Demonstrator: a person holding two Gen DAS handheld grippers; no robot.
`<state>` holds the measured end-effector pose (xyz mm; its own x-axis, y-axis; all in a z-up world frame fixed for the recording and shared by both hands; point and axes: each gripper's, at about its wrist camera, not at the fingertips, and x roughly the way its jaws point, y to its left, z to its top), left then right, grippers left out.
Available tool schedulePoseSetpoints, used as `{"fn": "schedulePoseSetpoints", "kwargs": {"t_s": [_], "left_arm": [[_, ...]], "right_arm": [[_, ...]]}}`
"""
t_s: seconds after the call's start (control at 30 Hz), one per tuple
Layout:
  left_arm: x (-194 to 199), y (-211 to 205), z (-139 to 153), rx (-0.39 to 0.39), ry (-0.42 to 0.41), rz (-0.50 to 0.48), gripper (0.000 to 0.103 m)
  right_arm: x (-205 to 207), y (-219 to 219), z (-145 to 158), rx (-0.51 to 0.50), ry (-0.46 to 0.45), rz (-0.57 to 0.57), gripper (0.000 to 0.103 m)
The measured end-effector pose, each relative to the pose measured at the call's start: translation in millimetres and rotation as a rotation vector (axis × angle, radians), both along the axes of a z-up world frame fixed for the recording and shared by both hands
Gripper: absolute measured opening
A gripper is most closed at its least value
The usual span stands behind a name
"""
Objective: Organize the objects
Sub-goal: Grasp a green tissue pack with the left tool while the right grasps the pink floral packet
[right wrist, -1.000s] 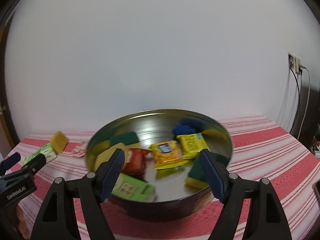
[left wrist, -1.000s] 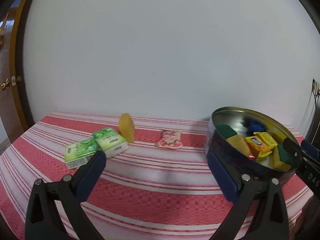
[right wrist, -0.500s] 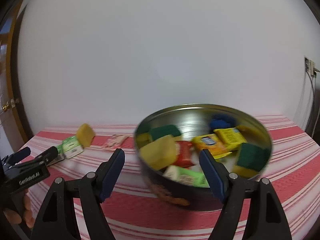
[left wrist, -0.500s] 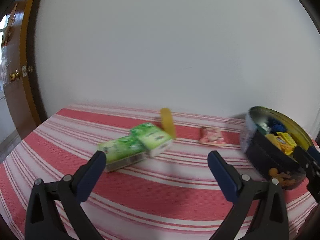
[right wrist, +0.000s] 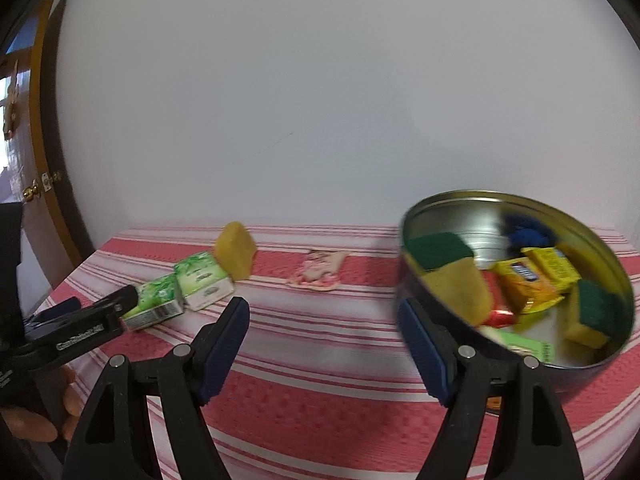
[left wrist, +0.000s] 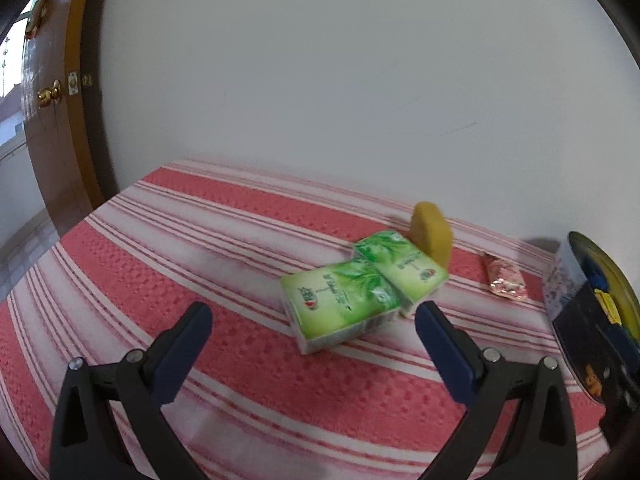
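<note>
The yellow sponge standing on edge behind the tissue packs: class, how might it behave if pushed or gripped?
The yellow sponge stands on a narrow edge, so a push would probably topple it. It looks like foam, so likely light and squashy when gripped.

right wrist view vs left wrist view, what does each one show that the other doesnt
Only the right wrist view shows the round tin's inside: green-and-yellow sponges, yellow snack packets, a red wrapper and something blue. It also shows the open left gripper from outside.

Only the left wrist view shows the door broadly, and the near tissue pack ahead of the left gripper.

Both show two green tissue packs, the upright yellow sponge, the pink packet and the striped cloth.
</note>
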<state>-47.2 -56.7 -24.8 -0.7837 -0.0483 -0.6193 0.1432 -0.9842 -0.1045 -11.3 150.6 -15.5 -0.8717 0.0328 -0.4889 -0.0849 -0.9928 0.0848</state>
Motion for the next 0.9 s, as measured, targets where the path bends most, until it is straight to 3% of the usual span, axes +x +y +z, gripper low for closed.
{"fn": "schedulePoseSetpoints", "kwargs": {"t_s": [0.33,0.47,0.53,0.6,0.7,0.8,0.9], "left_arm": [[-51,8,-19,0.008,-0.144,-0.007,0.100],[-56,-1,-28,0.099,-0.183,-0.023,0.099],[-56,-5,-31,0.140,-0.193,-0.051,0.096],[-55,-3,-29,0.134,-0.183,-0.111,0.083],[-53,-4,-27,0.084,-0.188,-0.141,0.082],[-56,-12,-27,0.081,-0.205,-0.149,0.083],[-58,-23,-30,0.114,-0.225,-0.105,0.093]], "right_arm": [[-18,-1,-9,-0.058,-0.066,0.027,0.079],[-33,-2,-12,-0.067,-0.087,0.017,0.079],[-39,-5,-13,-0.061,-0.095,0.017,0.079],[-45,-9,-13,-0.060,-0.103,0.015,0.079],[-52,-9,-14,-0.063,-0.112,0.004,0.079],[-57,-6,-17,-0.082,-0.131,0.002,0.079],[-62,-4,-19,-0.093,-0.141,0.004,0.079]]}}
